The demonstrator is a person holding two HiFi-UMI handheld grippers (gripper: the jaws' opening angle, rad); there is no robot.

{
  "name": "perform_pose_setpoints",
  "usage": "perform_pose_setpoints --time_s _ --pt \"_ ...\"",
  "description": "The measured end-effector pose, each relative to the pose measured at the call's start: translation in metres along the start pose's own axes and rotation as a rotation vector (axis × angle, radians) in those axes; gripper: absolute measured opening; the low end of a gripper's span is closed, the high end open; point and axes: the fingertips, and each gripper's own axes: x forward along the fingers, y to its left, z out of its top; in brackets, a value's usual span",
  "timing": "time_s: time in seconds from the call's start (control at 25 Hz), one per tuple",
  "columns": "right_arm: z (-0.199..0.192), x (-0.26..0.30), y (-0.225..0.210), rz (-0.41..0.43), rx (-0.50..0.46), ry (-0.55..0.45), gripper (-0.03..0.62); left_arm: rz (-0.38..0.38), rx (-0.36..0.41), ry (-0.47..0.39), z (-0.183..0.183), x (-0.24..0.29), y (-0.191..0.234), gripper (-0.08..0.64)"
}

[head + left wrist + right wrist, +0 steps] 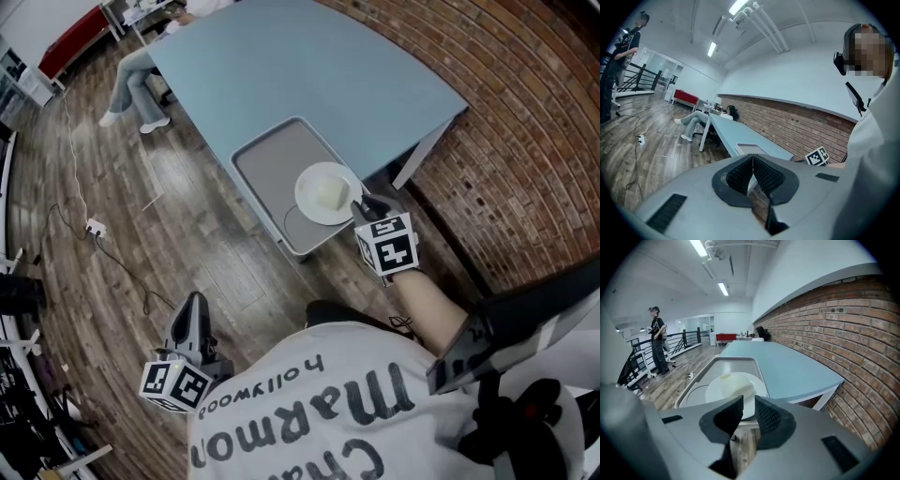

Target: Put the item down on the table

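The white plate (309,208) (719,390) is being carried by a grey tray (272,164) (726,363), which is being borne by the near end of the blue table (309,66) (787,366). On the tray's floor a round outline (292,223) is being shown at the left, and the right part is being taken up by the plate. A pale lump (326,195) (739,387) is being held at the plate's middle.

The left gripper (193,305) (753,157) is being held over the wooden floor (187,216) at the near left, well apart from the plate, with its jaws pressed together and nothing between them. The right gripper (367,204) (745,411) is being held at the plate's near right rim; its jaws are being kept a little apart, side by side, and only the rim's edge is being seen through the gap, with no pad pressed on it.

A small yellow label on the plate is being left unread, being too small. Across the person's white shirt (309,412), upside-down lettering is being read as "hollywood" and "Marmon".
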Motion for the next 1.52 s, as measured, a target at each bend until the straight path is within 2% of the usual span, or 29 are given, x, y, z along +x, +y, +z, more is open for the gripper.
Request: perform_pose_setpoints --time_s 0.28,0.72,1.2,1.52 --pt "-0.012 -0.012 0.014 0.073 0.030 0.007 0.041 -0.019 0.014 0.006 -0.002 -0.009 -0.011 0.008" --pt "-0.032 -0.030 0.035 0.137 0.038 0.011 0.029 -0.032 0.035 0.032 -0.015 -0.027 -0.021 0.008" --pt "-0.058 -0.064 0.042 0.125 0.109 0.013 0.010 -0.085 0.051 0.053 -0.020 -0.043 -0.029 0.008" --pt "-0.067 -0.080 0.048 0.129 0.104 0.011 0.009 -0.107 0.055 0.059 -0.024 -0.049 -0.033 0.008"
